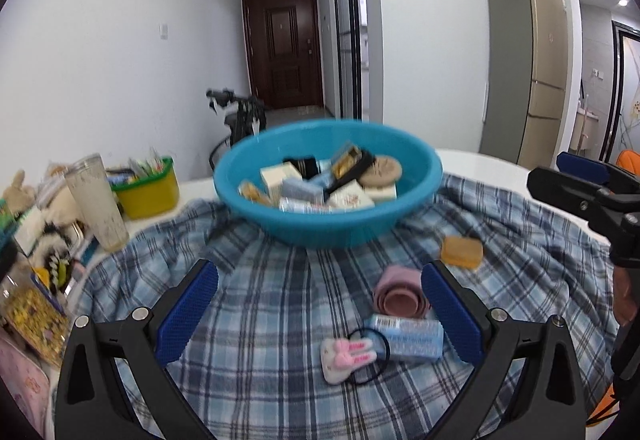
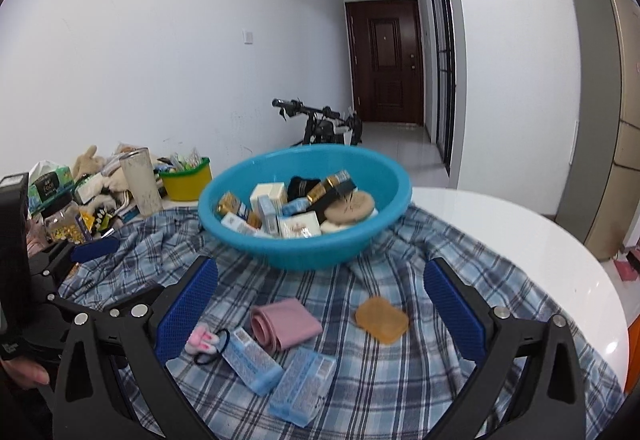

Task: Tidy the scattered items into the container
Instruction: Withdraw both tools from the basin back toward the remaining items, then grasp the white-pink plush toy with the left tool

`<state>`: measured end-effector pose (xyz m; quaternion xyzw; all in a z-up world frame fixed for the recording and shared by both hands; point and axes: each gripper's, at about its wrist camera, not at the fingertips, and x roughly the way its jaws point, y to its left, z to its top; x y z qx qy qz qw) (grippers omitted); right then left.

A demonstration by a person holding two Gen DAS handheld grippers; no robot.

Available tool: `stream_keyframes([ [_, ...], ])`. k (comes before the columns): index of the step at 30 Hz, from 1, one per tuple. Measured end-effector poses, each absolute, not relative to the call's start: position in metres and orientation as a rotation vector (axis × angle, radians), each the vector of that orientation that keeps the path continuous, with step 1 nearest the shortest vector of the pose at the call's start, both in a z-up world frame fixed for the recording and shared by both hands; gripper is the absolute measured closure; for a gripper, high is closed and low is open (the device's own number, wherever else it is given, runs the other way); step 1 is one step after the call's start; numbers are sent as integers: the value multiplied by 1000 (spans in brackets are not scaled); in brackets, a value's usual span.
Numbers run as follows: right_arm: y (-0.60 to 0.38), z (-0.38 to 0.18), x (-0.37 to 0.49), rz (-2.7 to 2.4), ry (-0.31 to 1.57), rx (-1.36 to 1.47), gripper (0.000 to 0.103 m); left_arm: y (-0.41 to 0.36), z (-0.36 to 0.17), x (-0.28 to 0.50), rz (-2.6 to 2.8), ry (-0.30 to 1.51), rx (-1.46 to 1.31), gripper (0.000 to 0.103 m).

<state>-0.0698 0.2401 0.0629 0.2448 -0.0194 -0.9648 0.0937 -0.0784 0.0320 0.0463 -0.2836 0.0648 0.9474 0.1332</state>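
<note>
Hovering level over the checked cloth (image 2: pixel 380 380), my right gripper (image 2: pixel 320 308) and left gripper (image 1: pixel 320 314) gape wide, empty; the pink roll (image 2: pixel 285 324) lies crosswise before the basin (image 2: pixel 304 252).

A round blue basin (image 2: pixel 304 244) sits at the far middle of the plaid cloth, upright and already heaped with small boxes, a black pouch and a tan round compact. Nearer, loose on the cloth, lie an amber soap bar (image 2: pixel 382 319) to the right, a rolled pink cloth (image 2: pixel 285 324) at centre, two pale blue packets (image 2: pixel 252 360) (image 2: pixel 303 384) side by side, and a pink bunny hair tie (image 2: pixel 204 342) at left.
</note>
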Motion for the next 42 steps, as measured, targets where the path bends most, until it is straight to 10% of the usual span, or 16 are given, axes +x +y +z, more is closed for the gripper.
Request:
stream_keyframes([
  [15, 242, 31, -75, -2845, -51, 877, 1, 40, -16, -91, 2523, 182, -1066, 1],
  [25, 252, 27, -76, -2858, -110, 911, 1, 38, -43, -120, 2303, 85, -1253, 50],
  [34, 252, 22, -77, -2854, -112, 932, 1, 31, -46, -130, 2339, 101, -1288, 36],
  [42, 253, 22, -77, -2857, -123, 938, 1, 36, -53, -129, 2285, 110, -1302, 46],
])
